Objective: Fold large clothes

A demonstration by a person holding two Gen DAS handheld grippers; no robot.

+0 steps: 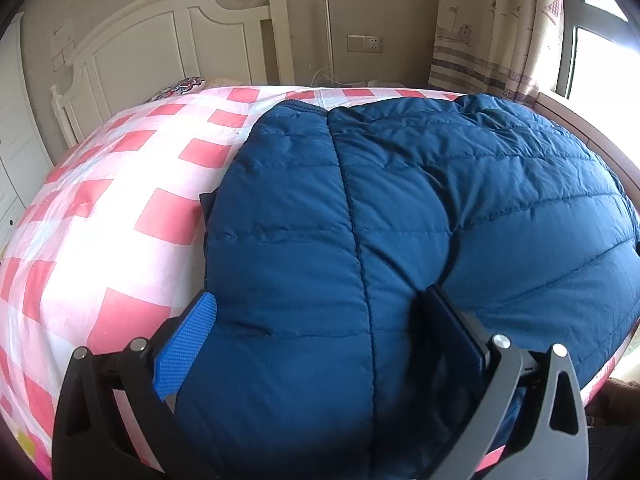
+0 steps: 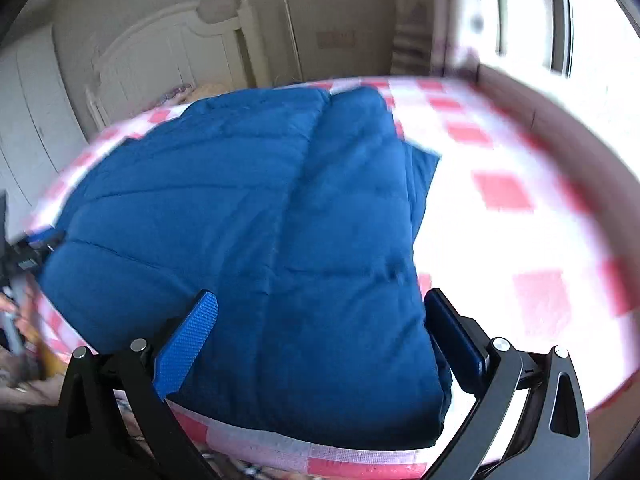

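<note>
The left gripper [image 1: 316, 320] has its jaws spread wide, straddling the near hem of the blue padded jacket [image 1: 400, 208] without pinching it. The right gripper [image 2: 320, 320] is likewise spread wide over the jacket's near right corner, clamping nothing.

The jacket lies on the bed [image 1: 120, 208] with its pink-and-white checked cover, its near hem along the bed's front edge. It looks already narrowed into a rough rectangle, with the sides turned in. By that reading, a lengthwise fold is the step in hand. The next move would call for both jaws to close on the near hem and carry it toward the headboard [image 1: 160, 40].

The right wrist view is smeared with motion, so fabric layers at the jacket's right edge are hard to separate. The sleeves are not visible, and a hand at the lower left of that view is barely legible.
</note>
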